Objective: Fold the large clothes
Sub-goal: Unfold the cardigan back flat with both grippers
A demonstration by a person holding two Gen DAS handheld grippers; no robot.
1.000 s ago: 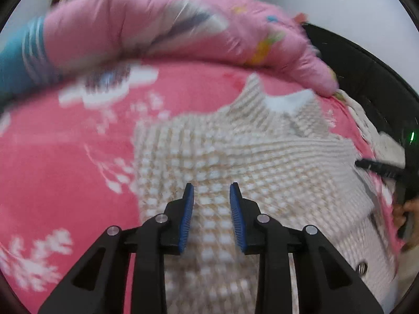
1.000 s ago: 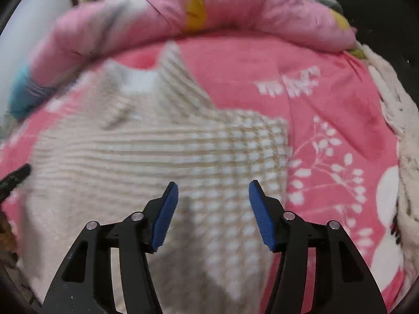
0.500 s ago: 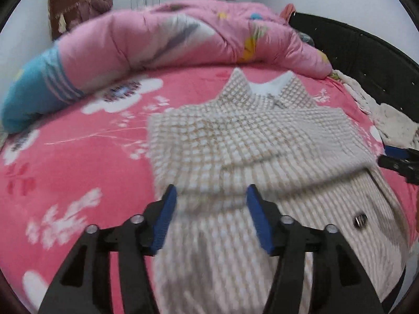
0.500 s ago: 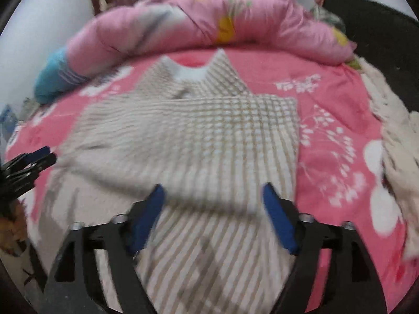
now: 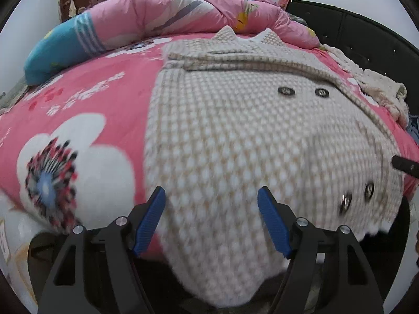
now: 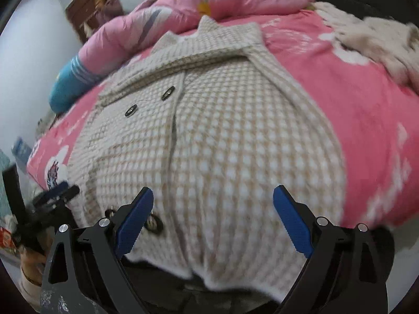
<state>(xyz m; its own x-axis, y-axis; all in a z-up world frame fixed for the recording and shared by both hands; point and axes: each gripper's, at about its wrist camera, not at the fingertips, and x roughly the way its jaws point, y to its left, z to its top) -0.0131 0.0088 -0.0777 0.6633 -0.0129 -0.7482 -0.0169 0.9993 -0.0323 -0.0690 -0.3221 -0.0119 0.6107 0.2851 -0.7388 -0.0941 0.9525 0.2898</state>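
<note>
Left wrist view: the left hand-held gripper hangs with jaws apart and empty over the near hem of the checked coat, which lies flat on the pink bed.

Right wrist view: the right hand-held gripper is likewise spread wide, holding nothing, above the coat's near hem; the left hand-held gripper shows at the coat's left edge.

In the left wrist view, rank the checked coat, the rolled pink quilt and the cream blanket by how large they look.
1. Coat, which fills most of the frame, though it lies nearest the camera.
2. Quilt, along the far side of the bed.
3. Blanket, clearly smallest and partly cut off.
</note>
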